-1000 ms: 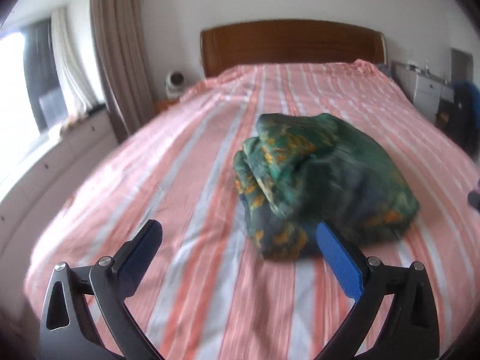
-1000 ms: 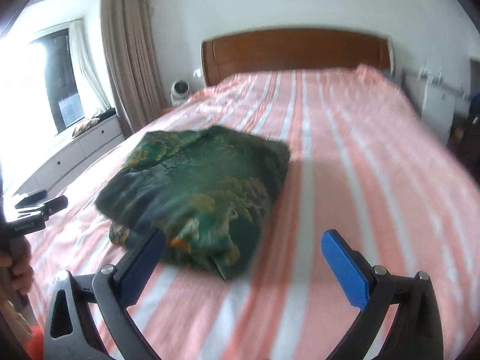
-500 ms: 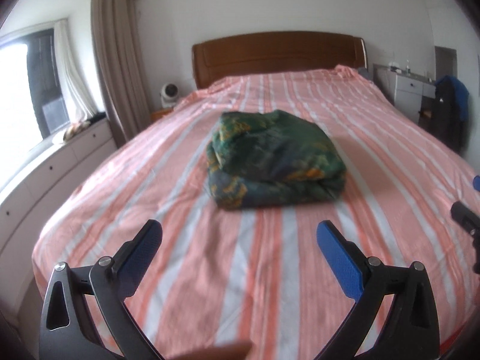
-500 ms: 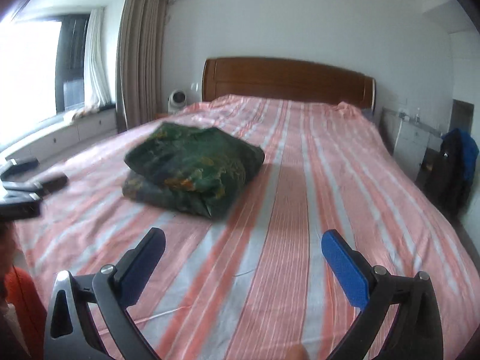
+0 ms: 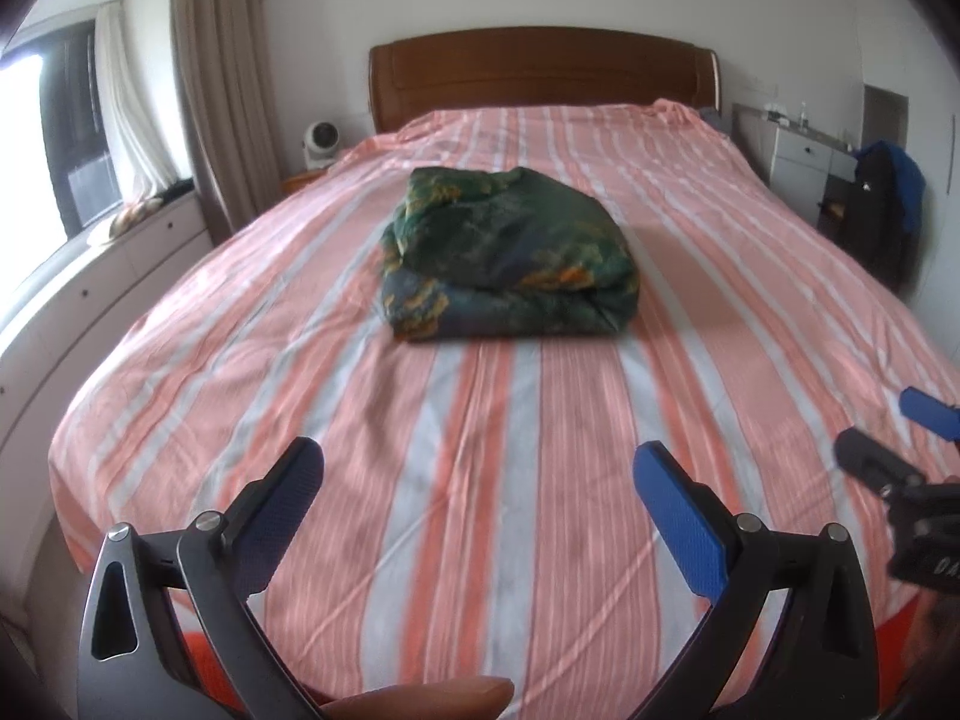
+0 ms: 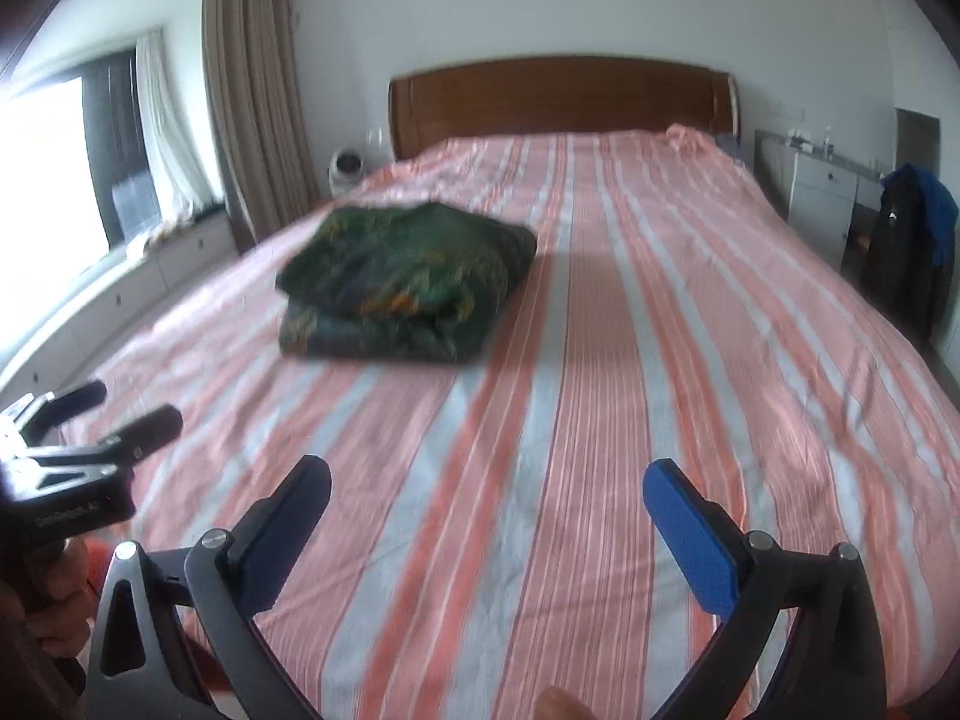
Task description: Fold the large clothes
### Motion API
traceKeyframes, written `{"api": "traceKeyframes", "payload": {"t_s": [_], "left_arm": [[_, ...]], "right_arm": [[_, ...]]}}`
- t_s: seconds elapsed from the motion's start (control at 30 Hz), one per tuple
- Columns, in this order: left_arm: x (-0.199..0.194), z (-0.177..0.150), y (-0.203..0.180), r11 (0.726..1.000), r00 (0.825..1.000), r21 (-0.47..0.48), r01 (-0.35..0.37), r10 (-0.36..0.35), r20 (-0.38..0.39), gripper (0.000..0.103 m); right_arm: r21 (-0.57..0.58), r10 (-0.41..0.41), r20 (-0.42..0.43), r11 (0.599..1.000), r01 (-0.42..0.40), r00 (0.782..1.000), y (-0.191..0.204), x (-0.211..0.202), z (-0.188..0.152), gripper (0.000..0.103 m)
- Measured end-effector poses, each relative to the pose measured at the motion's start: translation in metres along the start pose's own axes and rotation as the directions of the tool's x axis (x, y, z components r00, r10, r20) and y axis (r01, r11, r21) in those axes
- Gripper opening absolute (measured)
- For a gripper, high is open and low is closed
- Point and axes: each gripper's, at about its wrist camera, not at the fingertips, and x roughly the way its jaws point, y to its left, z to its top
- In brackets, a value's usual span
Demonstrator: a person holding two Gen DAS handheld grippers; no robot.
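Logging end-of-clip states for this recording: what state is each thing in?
Green patterned garment: folded into a compact bundle, lying on the bed, untouched.
Left gripper: jaws open, empty, apart from the garment.
Right gripper: jaws open, empty, apart from the garment.
Striped bedspread: spread flat, lightly creased.
Curtain: drawn aside.

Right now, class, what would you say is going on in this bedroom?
A person holds a two-finger gripper in each hand over a bed with a pink striped sheet. A green patterned garment lies folded into a compact bundle in the middle of the bed. The left gripper and the right gripper are both open, empty and well short of the bundle, so the folding looks done.
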Motion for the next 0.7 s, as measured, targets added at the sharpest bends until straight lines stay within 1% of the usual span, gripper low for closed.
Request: {"api": "traceKeyframes", "payload": {"t_s": [0.03,0.1,0.17,0.2,0.3,0.4,0.47,0.6,0.7], "left_arm": [[-0.001,-0.002,0.001,1.000,1.000,0.002,0.007,-0.007,-0.011,0.103],[-0.004,-0.005,0.002,1.000,1.000,0.005,0.007,-0.007,-0.028,0.103],[-0.004,-0.006,0.003,1.000,0.999,0.007,0.007,-0.007,-0.049,0.103],[-0.003,-0.006,0.003,1.000,0.998,0.006,0.005,-0.005,-0.058,0.103],[-0.004,-0.007,0.002,0.999,0.998,0.025,-0.027,0.028,-0.049,0.103],[-0.005,-0.007,0.001,0.998,0.998,0.033,-0.047,0.048,-0.051,0.103],[-0.005,-0.007,0.001,0.998,0.997,0.031,-0.051,0.053,-0.057,0.103],[-0.005,-0.007,0.002,0.998,0.996,0.031,-0.057,0.059,-0.068,0.103],[-0.006,-0.005,0.003,0.998,0.996,0.025,-0.052,0.054,-0.074,0.103]], "right_arm": [[-0.010,0.000,-0.024,1.000,-0.001,1.000,0.005,-0.001,-0.001,0.103],[-0.017,0.000,-0.046,1.000,-0.001,0.999,0.012,-0.006,-0.002,0.103],[-0.031,-0.021,-0.061,0.999,0.019,0.998,0.019,-0.008,-0.003,0.103],[-0.046,-0.044,-0.070,0.998,0.041,0.997,0.025,-0.011,-0.003,0.103],[-0.069,-0.081,-0.094,0.995,0.074,0.992,0.034,-0.012,-0.005,0.103],[-0.056,-0.066,-0.127,0.997,0.059,0.990,0.037,-0.011,-0.005,0.103],[-0.063,-0.084,-0.135,0.995,0.076,0.987,0.039,-0.010,-0.005,0.103],[-0.103,-0.127,-0.122,0.988,0.115,0.984,0.045,-0.013,-0.005,0.103],[-0.104,-0.124,-0.119,0.988,0.112,0.985,0.048,-0.016,-0.004,0.103]]}}
